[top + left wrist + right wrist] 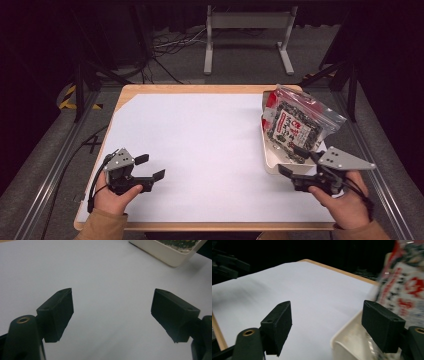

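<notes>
A: Where do we find the snack bag point(295, 125)?

B: Leaning in the white tray point(270, 161) at the right edge of the table point(200, 130), propped against its far end.

A: And our tools?

B: We hold the right gripper point(296, 161) spread wide at the tray's near corner, empty. The left gripper point(150, 166), also wide, sits well apart over bare tabletop.

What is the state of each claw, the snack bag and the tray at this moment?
Left claw: open, empty, over the white sheet.
Right claw: open, empty, at the tray's near end.
Snack bag: lying tilted in the tray, top seal looks closed.
Tray: flat on the table's right side, holding the bag.
</notes>
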The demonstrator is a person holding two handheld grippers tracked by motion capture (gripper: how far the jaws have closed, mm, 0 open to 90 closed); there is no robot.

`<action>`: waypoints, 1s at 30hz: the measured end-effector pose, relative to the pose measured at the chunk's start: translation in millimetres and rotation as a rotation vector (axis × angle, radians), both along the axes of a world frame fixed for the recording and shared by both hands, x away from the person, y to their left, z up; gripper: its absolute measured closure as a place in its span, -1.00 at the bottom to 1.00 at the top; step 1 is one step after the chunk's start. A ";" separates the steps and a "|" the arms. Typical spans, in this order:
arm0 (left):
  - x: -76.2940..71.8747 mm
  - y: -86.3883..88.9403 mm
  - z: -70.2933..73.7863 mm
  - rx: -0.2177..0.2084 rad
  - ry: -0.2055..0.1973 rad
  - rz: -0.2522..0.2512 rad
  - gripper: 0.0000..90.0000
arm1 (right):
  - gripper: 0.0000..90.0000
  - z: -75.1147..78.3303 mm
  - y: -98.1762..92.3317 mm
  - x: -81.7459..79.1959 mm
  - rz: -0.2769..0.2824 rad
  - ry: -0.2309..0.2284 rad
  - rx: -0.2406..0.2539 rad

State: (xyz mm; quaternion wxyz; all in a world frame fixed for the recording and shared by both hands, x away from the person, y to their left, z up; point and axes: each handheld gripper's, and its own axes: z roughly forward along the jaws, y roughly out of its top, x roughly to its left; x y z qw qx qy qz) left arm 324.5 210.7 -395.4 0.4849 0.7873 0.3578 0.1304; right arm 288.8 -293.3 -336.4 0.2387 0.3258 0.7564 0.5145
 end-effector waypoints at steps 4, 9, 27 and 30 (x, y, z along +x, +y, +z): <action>-2.1 -1.0 -2.0 -0.002 0.000 -0.005 -0.59 | -0.44 -14.1 23.0 5.8 0.053 0.000 -0.003; -3.8 -3.3 -5.5 -0.010 -0.002 -0.018 -0.60 | -0.44 -33.2 46.6 16.4 0.091 0.022 0.008; -1.0 -8.7 -22.4 -0.012 -0.002 -0.091 -0.61 | -0.43 -91.5 96.7 46.6 0.090 0.137 -0.080; 0.6 -9.1 -27.3 -0.012 -0.008 -0.092 -0.63 | -0.43 -96.4 94.4 48.8 0.081 0.147 -0.091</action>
